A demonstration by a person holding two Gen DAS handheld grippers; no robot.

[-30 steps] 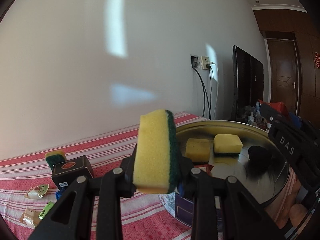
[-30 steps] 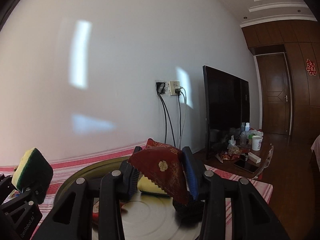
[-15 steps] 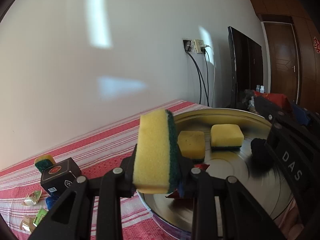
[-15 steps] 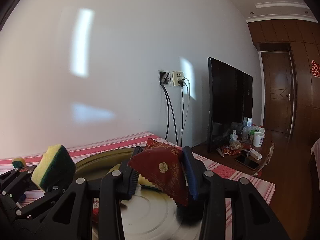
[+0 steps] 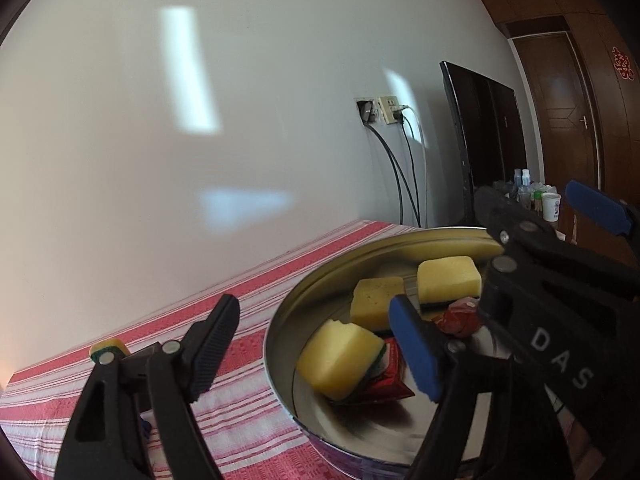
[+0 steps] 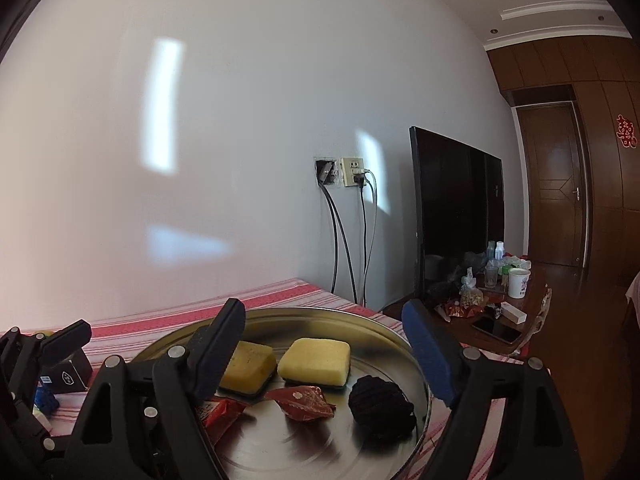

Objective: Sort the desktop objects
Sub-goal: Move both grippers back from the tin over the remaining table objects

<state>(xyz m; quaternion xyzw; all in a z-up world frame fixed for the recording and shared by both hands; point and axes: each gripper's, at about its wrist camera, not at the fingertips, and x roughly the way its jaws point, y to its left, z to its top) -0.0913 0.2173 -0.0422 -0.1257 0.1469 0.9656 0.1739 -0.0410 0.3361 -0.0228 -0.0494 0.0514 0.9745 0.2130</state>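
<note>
The sponge point(image 5: 338, 358), light, soft and best pinched across its broad faces, is seen lying in the metal tray point(image 5: 280, 320) just beyond the left gripper's point(image 5: 316, 350) opening, empty jaws, while the right gripper's point(image 6: 326, 354) jaws are likewise opening, empty.

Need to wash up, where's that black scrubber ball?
The black scrubber ball sits in the metal tray, right side in the right wrist view, beside a red packet.

Round metal tray point(image 6: 400, 344) on striped worktop, three yellow-green sponges point(image 6: 314, 362) lying flat inside, two red packets point(image 6: 302, 400) and black ball point(image 6: 380, 406) alongside them.
</note>
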